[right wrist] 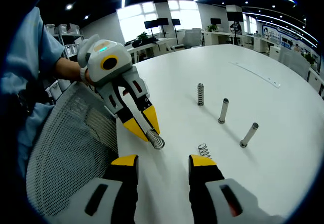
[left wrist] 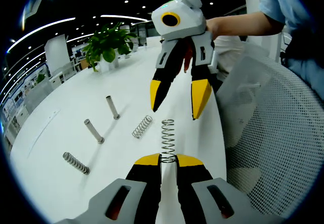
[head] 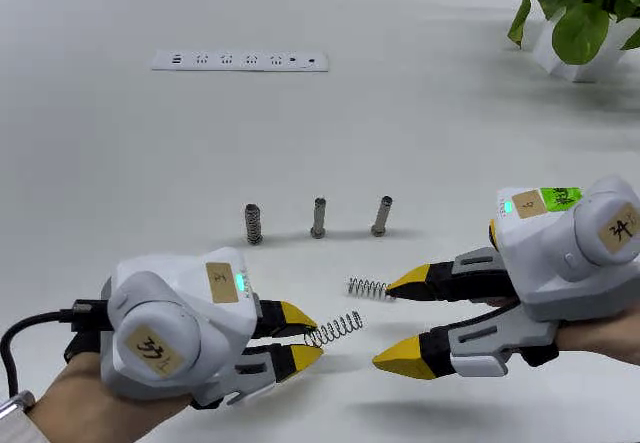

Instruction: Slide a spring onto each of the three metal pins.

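Left claw (head: pixel 314 338) is clamping one end of our spring (head: pixel 335 329), right claw (head: pixel 386 325) is hanging apart beside it. We're facing two bare pins (head: pixel 319 217) (head: pixel 382 215), a loose spring (head: pixel 367 287) lying between. Gripped so near its tip, the held spring risks bending, catching a pin's rim and popping free.

Bright bare metal wire in the spring (head: pixel 333 329) and the loose spring (head: pixel 368 287); duller grey metal, smooth-sided, in the pins (head: pixel 319 217). Glossy white moulded plastic on the shells of the left gripper (head: pixel 314 337) and right gripper (head: pixel 384 325), matt black and yellow on the jaws, tan paper labels (head: pixel 222 282) stuck on top. Smooth white table (head: pixel 150 163) with a soft sheen. White plastic power strip (head: pixel 240 60). Pale open mesh on the chair (left wrist: pixel 273 133); light blue cloth sleeve (right wrist: pixel 30 57); waxy green leaves (head: pixel 590 3).
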{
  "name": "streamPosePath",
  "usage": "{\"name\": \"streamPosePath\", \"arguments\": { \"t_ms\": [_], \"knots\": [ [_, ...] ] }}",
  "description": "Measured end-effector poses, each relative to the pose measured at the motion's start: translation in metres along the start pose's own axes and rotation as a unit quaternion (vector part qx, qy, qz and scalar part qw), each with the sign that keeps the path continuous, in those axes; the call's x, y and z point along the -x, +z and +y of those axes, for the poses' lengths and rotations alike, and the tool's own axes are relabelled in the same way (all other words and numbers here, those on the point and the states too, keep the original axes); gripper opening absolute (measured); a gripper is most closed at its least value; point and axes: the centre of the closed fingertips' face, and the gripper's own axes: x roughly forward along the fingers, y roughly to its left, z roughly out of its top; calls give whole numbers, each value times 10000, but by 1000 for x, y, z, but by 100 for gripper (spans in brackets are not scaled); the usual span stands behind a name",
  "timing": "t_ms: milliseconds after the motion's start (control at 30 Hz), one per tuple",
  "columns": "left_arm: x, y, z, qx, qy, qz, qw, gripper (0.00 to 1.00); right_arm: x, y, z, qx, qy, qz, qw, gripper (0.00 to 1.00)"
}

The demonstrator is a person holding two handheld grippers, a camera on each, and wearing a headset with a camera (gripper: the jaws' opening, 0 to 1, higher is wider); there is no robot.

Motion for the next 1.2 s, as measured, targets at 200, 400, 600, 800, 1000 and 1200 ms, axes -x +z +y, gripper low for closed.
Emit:
{"name": "streamPosePath", "arguments": {
  "t_ms": [200,400,600,800,1000,1200],
  "knots": [
    [-1,-1,-6,-83,-137,38,9999,10,-5,2,6,-8,212,51,9998,31],
    [-2,-1,-10,-153,-242,59,9996,10,-10,1,14,65,424,172,9989,25],
    [-3,0,-10,-195,-285,36,9994,10,-12,1,17,109,525,190,9984,17],
    [-3,0,-12,-212,-336,45,9992,10,-12,1,17,124,541,213,9982,12],
    [-5,-2,-13,-113,-317,53,9994,10,-12,0,17,154,514,238,9983,12],
    [-7,0,-11,74,-285,-7,9996,10,-10,5,18,420,318,298,9982,12]
  ]
}}
